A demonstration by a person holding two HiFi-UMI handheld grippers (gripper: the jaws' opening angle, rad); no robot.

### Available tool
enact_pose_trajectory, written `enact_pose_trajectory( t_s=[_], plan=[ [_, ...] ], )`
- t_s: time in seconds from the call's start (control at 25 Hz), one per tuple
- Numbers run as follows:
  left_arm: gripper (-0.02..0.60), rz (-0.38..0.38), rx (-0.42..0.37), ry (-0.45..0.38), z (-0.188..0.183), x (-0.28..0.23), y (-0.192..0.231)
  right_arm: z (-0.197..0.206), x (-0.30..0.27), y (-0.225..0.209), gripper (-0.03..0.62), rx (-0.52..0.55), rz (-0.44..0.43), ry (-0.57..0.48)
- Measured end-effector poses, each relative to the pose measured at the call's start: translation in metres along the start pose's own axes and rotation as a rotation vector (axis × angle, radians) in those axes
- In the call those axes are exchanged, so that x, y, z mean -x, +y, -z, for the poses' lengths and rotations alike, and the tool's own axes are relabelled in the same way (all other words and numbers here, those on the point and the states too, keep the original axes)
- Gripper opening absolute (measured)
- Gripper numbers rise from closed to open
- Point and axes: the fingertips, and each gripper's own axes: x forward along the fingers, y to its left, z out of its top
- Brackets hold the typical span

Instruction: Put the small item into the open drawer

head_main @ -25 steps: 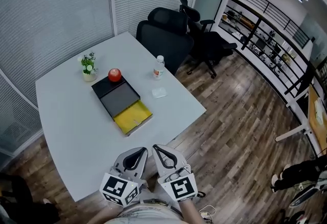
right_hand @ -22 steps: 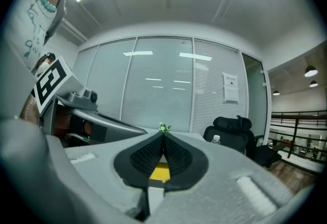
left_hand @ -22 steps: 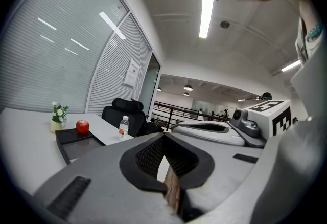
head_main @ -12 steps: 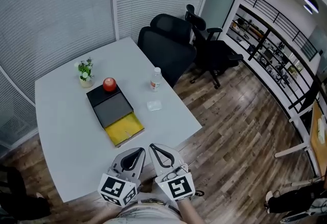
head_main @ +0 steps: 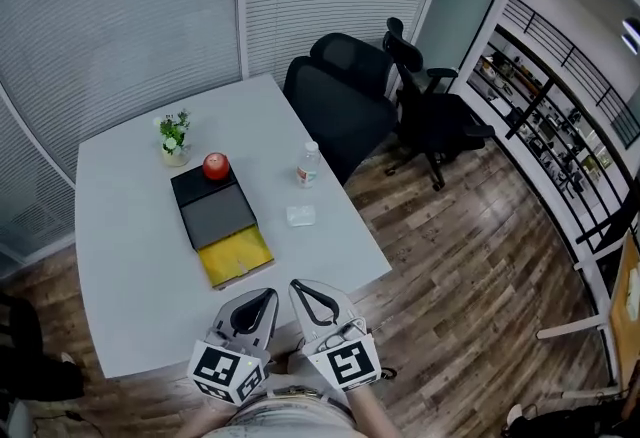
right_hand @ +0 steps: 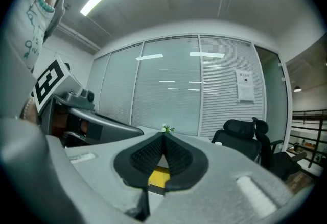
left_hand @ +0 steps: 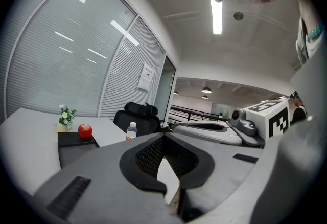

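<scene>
A white desk (head_main: 130, 256) fills the left of the head view, and two black office chairs (head_main: 335, 111) (head_main: 435, 106) stand at its far right corner. On the desk sits one black drawer box (head_main: 215, 211). Its long axis runs from the far side toward the person, and its single yellow drawer (head_main: 235, 254) is pulled open at the near end.

One water bottle (head_main: 308, 164) stands upright to the right of the box, and one small potted plant (head_main: 175, 134) stands beyond it. One red apple (head_main: 215, 166) rests on the box's far end.

The small item (head_main: 301, 215), one pale flat piece, lies on bare desk just right of the box, nearer than the bottle. It is too small to tell which way it points.

The left gripper (head_main: 266, 296) and right gripper (head_main: 298, 286) hover side by side at the desk's near edge. Both have their jaws closed and hold nothing.
</scene>
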Motion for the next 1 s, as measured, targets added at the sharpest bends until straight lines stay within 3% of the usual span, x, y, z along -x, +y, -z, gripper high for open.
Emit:
enact_pose_trajectory(
  t_s=[0.56,0.8,1.0],
  plan=[
    [-0.003,-0.188,0.024,-0.032,0.008,-0.009,0.002,0.008,-0.004,-0.016,0.002,0.021,-0.165,-0.018],
    [-0.003,-0.277,0.052,-0.045,0.009,0.006,0.026,0.008,-0.022,-0.002,0.0,0.028,-0.245,-0.016],
    [-0.003,-0.293,0.055,-0.059,0.002,0.009,0.048,0.005,-0.042,0.005,0.0,0.039,-0.264,-0.019]
  ],
)
